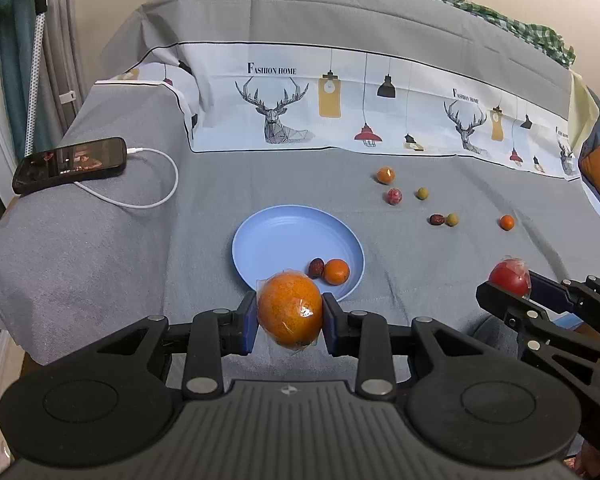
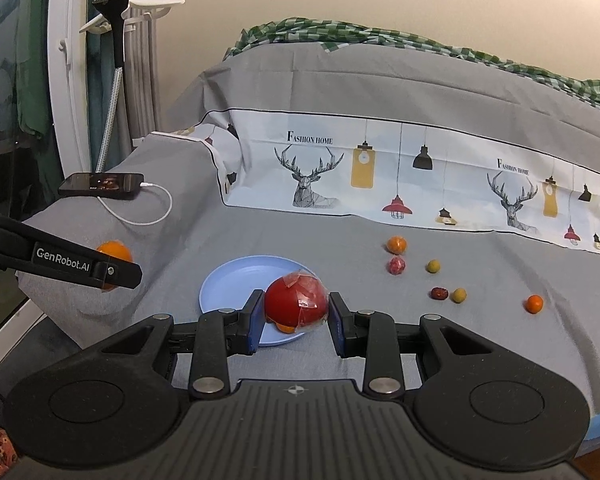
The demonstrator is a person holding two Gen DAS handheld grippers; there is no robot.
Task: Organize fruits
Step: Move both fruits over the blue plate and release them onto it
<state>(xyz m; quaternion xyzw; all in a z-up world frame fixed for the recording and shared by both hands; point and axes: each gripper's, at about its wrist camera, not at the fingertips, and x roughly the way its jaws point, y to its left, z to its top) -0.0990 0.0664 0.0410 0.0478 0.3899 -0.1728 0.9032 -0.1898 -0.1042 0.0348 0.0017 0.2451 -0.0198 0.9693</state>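
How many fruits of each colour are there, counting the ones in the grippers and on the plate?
Orange: 4 (large wrapped orange in the left gripper, small round orange on the blue plate, two on the grey cloth)
Red: 2 (wrapped red fruit in the right gripper, small one)
Dark red-brown: 2
Green: 2
Total: 10

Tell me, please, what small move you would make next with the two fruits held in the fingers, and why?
I would probably bring the left gripper forward over the blue plate and let the wrapped orange go there. It sits just short of the plate's near rim, and a small orange and a date already lie inside. The right gripper, holding the red fruit, could follow.
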